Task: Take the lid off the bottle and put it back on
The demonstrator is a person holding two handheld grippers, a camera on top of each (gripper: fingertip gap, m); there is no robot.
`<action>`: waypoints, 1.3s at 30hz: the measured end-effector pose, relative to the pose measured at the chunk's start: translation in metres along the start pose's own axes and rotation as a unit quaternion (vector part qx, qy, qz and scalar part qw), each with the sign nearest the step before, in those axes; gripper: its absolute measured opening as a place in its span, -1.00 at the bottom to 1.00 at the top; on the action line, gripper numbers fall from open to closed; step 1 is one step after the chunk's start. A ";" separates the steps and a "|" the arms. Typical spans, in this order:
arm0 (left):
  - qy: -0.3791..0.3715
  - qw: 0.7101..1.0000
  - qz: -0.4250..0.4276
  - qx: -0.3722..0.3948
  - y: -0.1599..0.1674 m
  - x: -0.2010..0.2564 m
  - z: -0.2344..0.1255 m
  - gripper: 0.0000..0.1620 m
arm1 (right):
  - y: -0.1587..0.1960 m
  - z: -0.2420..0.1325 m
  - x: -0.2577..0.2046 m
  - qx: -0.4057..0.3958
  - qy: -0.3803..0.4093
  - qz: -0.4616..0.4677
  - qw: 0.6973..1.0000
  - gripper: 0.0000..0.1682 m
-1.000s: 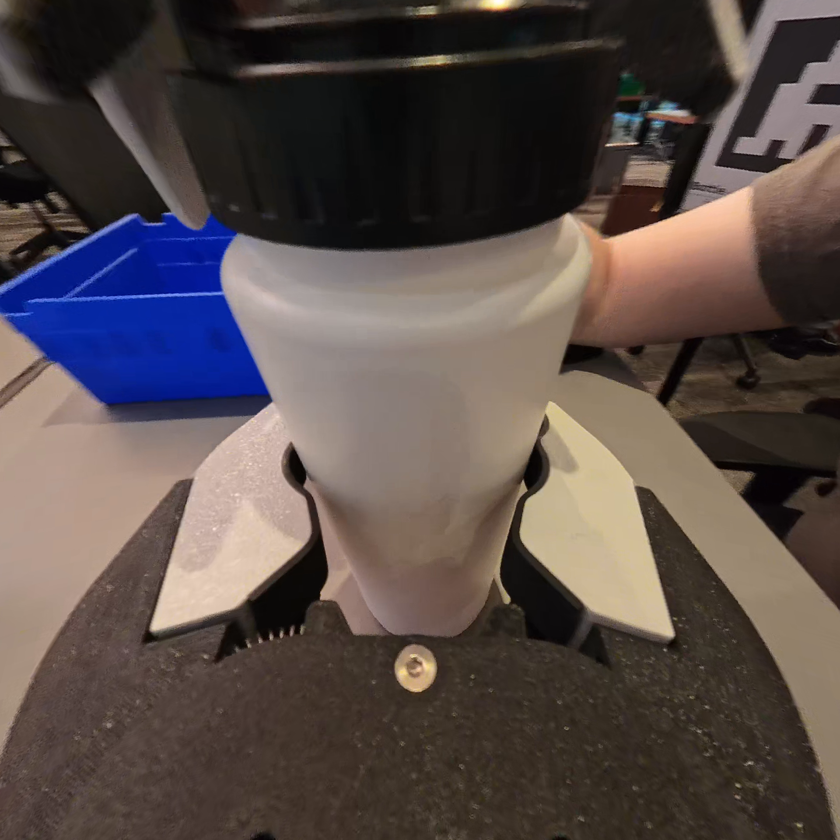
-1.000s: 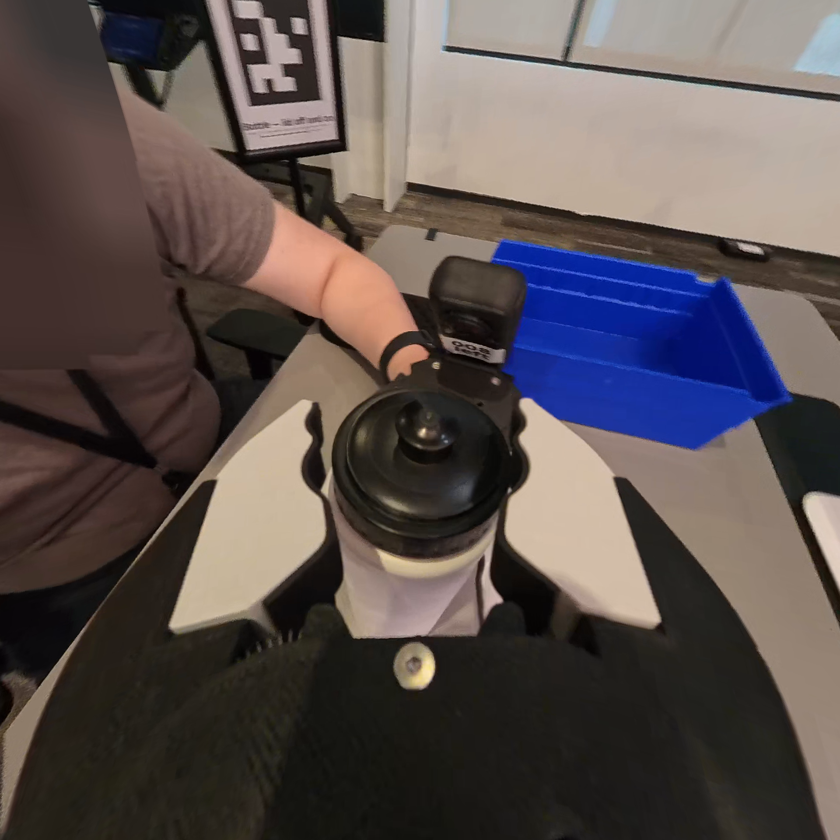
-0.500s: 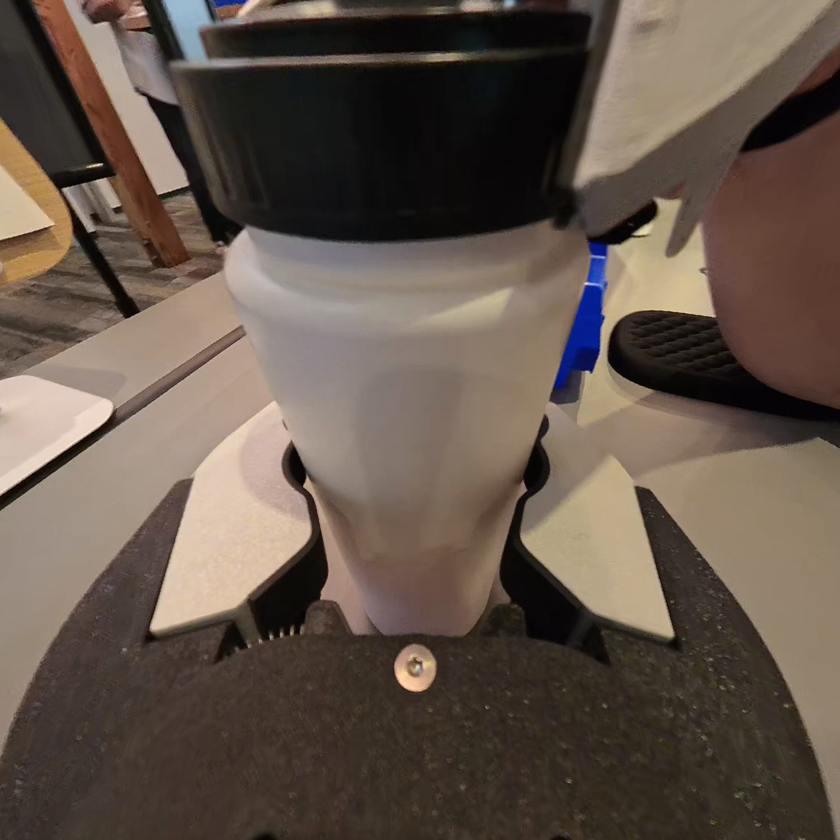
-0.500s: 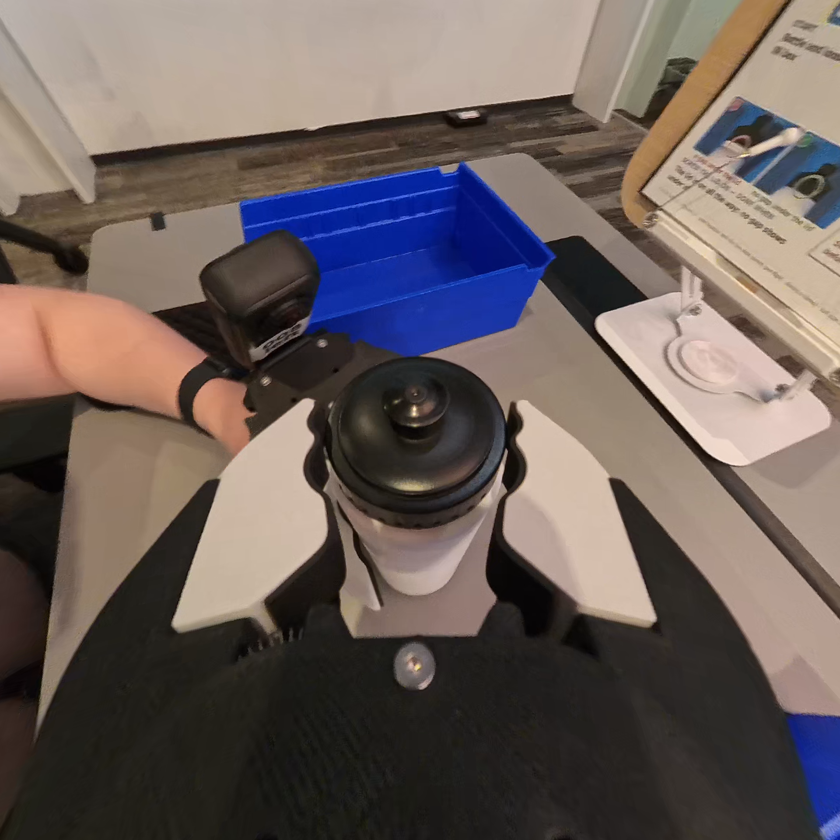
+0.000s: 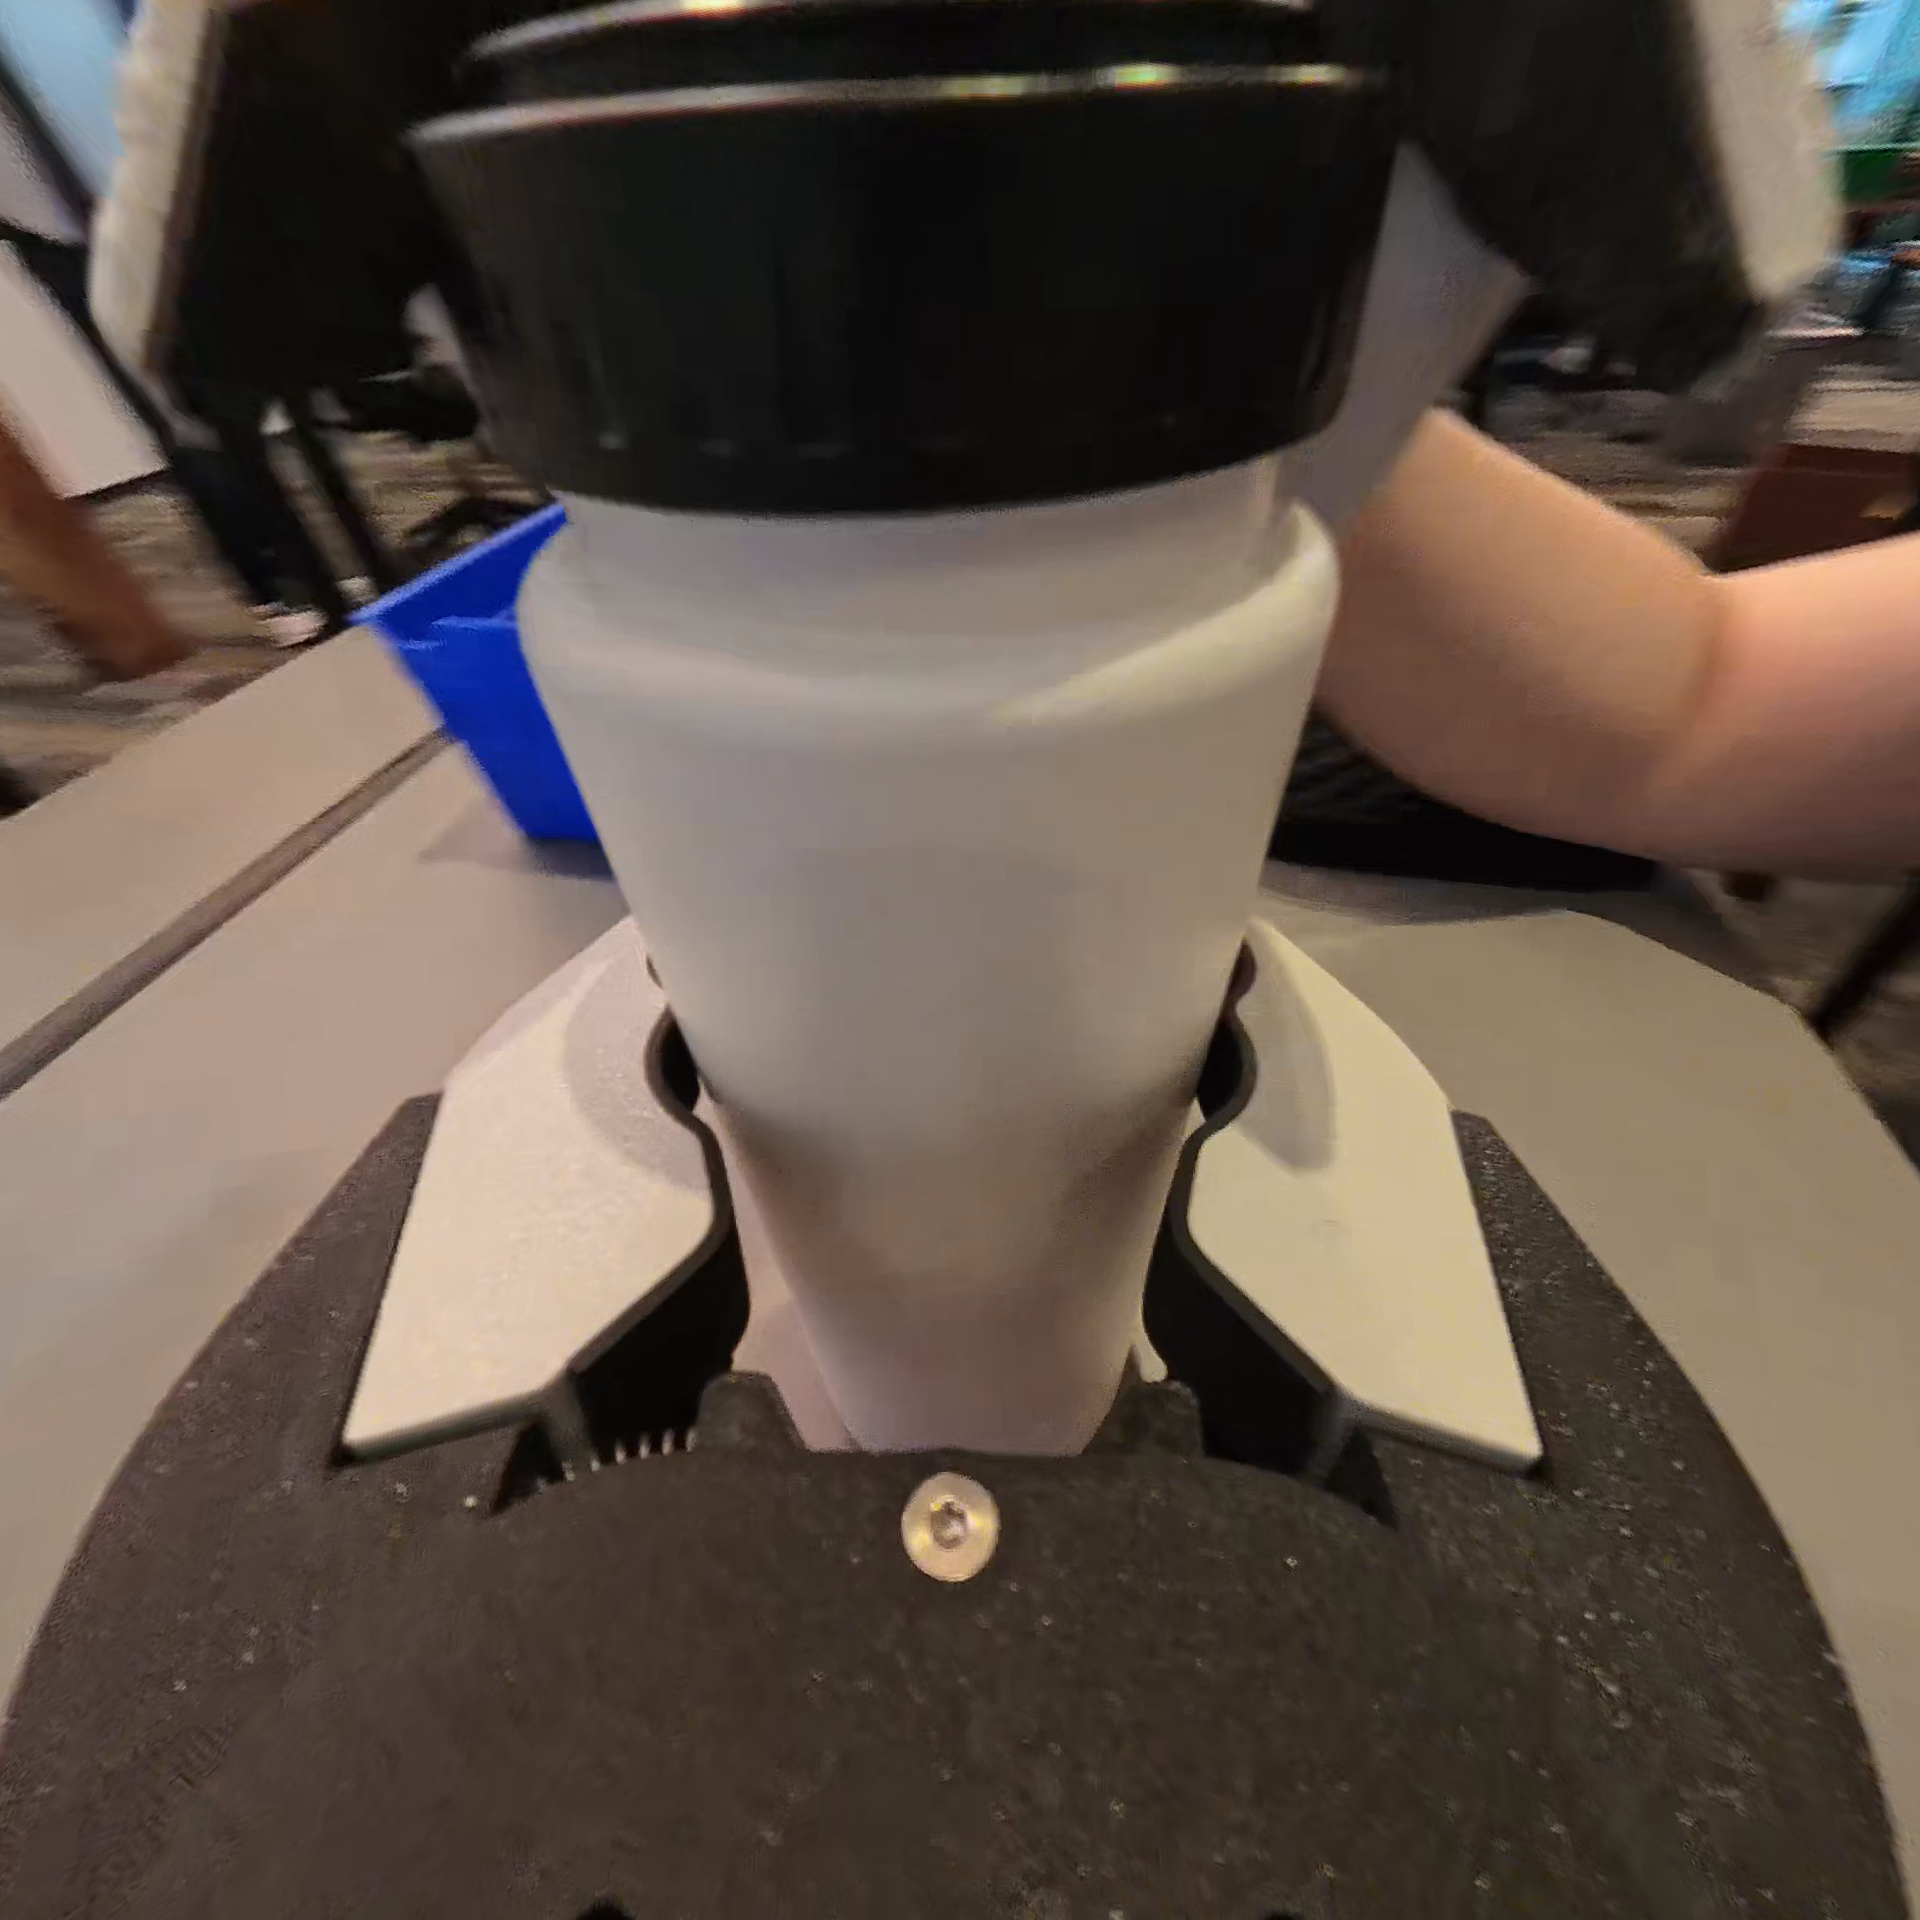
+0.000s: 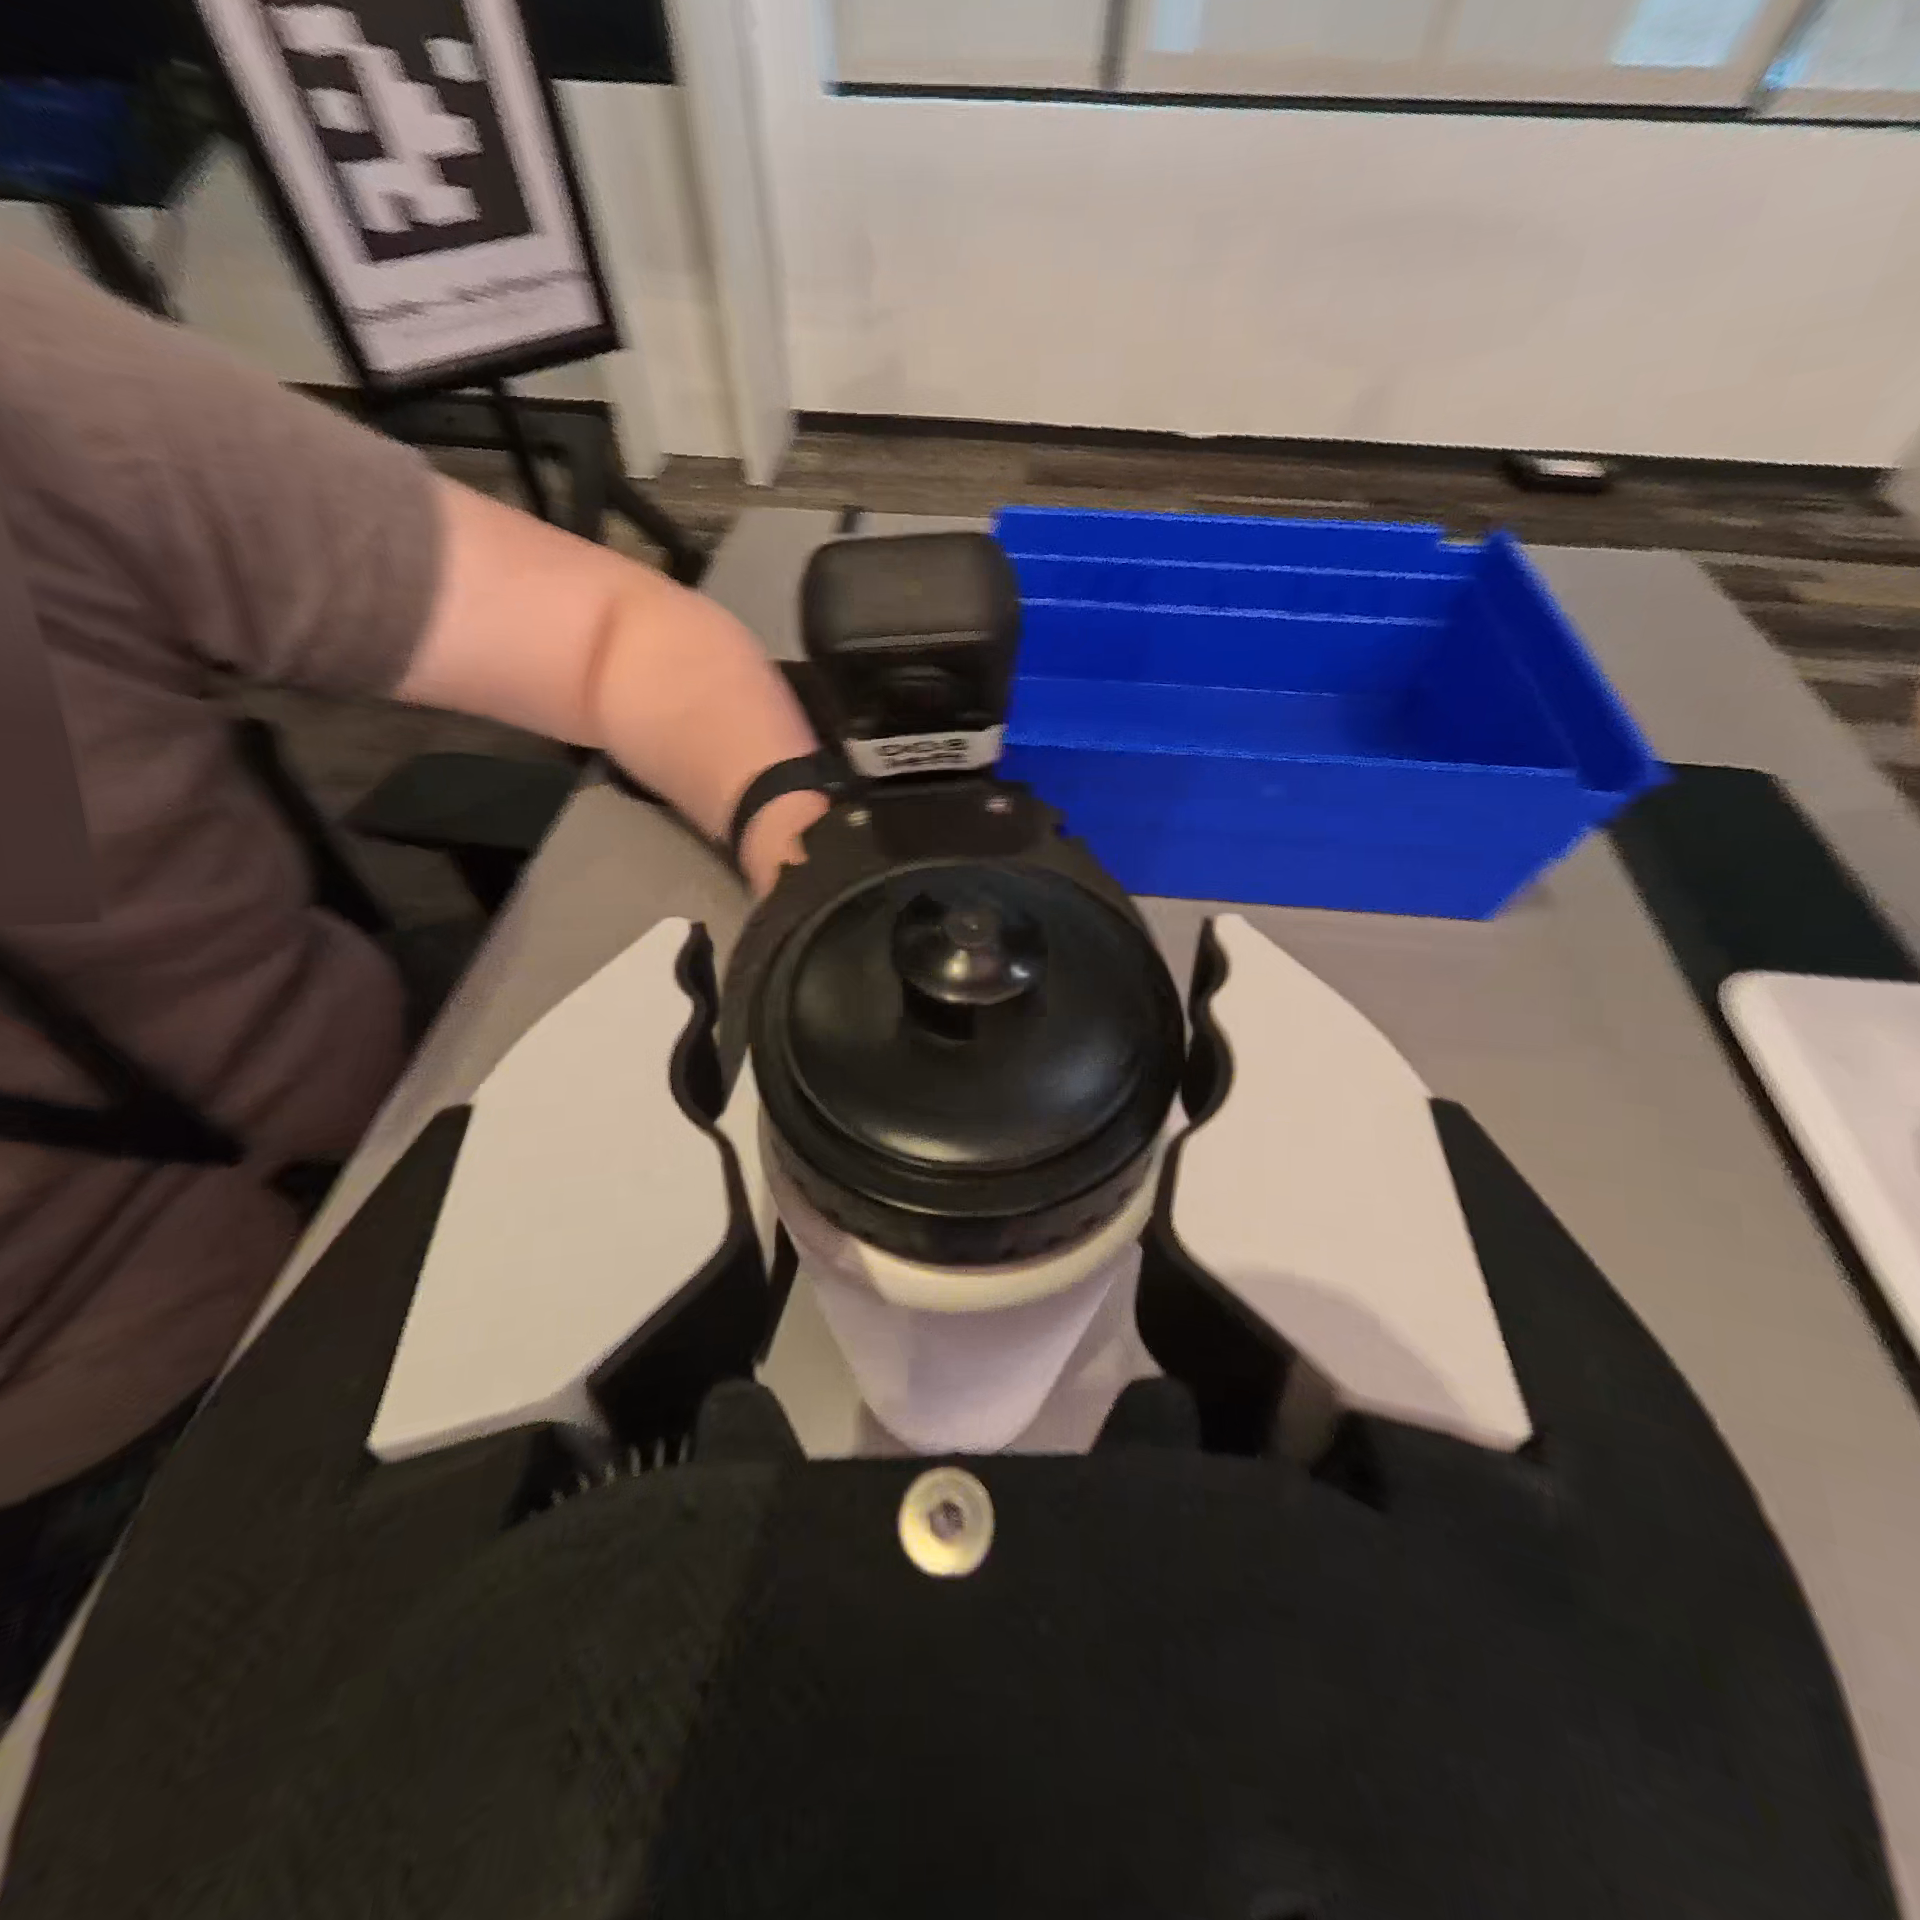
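2 grippers on 1 bottle (image 5: 935, 883): white, frosted plastic, tapering body, upright, held above grey table (image 5: 208, 1091). Left gripper (image 5: 951, 1049) clamped on bottle's lower body, both white fingers (image 5: 540, 1226) pressed against its sides, dark wavy pads touching plastic. Lid (image 5: 904, 291) black, ribbed skirt, seated on bottle neck; a thin band of neck shows below it.

Right wrist view looks down on lid (image 6: 961, 1049): round, smooth black, small pull-spout knob at centre. Right gripper (image 6: 951, 1039) straddles lid, pads at either side; left pad looks close or touching, small gap at right pad, blur — cannot tell if it grips. Bottle (image 6: 966, 1340) shows white below lid. Left gripper's body (image 6: 914, 831) with black camera on top sits just behind lid, person's hand (image 6: 769, 842) with dark wristband holding it.

Blue plastic bin (image 6: 1299, 727), rectangular, ridged inner wall, nothing visible in it, on table (image 6: 1507, 1039) behind bottle. Same bin's corner (image 5: 468, 665) left of bottle in left view. White flat plate (image 6: 1839, 1101) at right table edge. Forearm (image 5: 1558, 707) behind bottle at right. Black-white marker board (image 6: 416, 177) on stand, far left.
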State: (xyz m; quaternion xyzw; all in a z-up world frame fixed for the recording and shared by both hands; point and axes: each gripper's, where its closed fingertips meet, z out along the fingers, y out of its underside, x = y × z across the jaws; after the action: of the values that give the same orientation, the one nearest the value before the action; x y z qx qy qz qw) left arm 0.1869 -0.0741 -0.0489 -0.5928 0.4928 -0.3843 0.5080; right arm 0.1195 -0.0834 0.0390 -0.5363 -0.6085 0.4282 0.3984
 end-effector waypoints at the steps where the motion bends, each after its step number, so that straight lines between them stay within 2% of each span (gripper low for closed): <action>1: -0.032 0.999 -0.010 0.001 0.001 -0.011 -0.002 0.19 | -0.003 0.003 0.009 -0.002 0.038 0.001 0.999 0.10; 5: -0.134 0.991 -0.029 0.001 0.004 -0.044 -0.016 0.19 | -0.005 0.009 0.043 -0.024 0.200 0.010 0.979 0.10; 9: -0.170 0.985 -0.037 -0.002 0.006 -0.055 -0.022 0.19 | 0.007 0.021 0.057 -0.041 0.269 0.038 0.962 0.00; 13: -0.168 0.985 -0.037 -0.011 0.007 -0.054 -0.022 0.18 | 0.005 0.020 0.051 -0.032 0.226 0.048 0.972 -0.04; 17: -0.088 0.996 -0.027 0.001 0.003 -0.034 -0.013 0.18 | 0.007 0.013 0.031 -0.025 0.103 0.020 0.994 -0.04; 20: -0.034 0.999 -0.014 0.006 0.001 -0.014 -0.004 0.18 | 0.008 0.003 0.009 0.012 -0.001 -0.005 1.000 -0.04; 22: -0.016 1.000 -0.008 0.014 -0.001 -0.006 -0.001 0.18 | 0.008 -0.001 0.004 0.027 -0.026 -0.015 0.999 -0.04; 24: -0.034 0.999 -0.009 0.012 0.000 -0.010 -0.001 0.18 | 0.009 0.000 0.010 0.018 -0.008 -0.009 1.000 -0.04; 28: -0.170 0.985 -0.032 0.001 0.003 -0.045 -0.010 0.18 | 0.004 0.005 0.031 0.020 0.068 0.017 0.997 0.13; 31: -0.241 0.969 -0.044 0.002 0.005 -0.064 -0.018 0.18 | -0.003 0.007 0.047 0.028 0.137 0.054 0.989 0.12; 36: -0.280 0.959 -0.043 -0.006 0.005 -0.072 -0.019 0.18 | -0.002 0.009 0.062 0.020 0.224 0.118 0.967 0.06; 37: -0.281 0.959 -0.041 -0.006 0.005 -0.072 -0.019 0.18 | -0.001 0.008 0.065 0.020 0.238 0.121 0.963 -0.04; 39: -0.279 0.959 -0.042 -0.005 0.005 -0.073 -0.018 0.18 | 0.000 0.008 0.066 0.021 0.245 0.119 0.962 -0.06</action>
State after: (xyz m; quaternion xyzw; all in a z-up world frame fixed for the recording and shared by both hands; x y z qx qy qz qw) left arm 0.1524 -0.0072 -0.0472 -0.6993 0.3078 -0.2221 0.6058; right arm 0.1053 -0.0182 0.0382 -0.6852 -0.4149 0.3407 0.4922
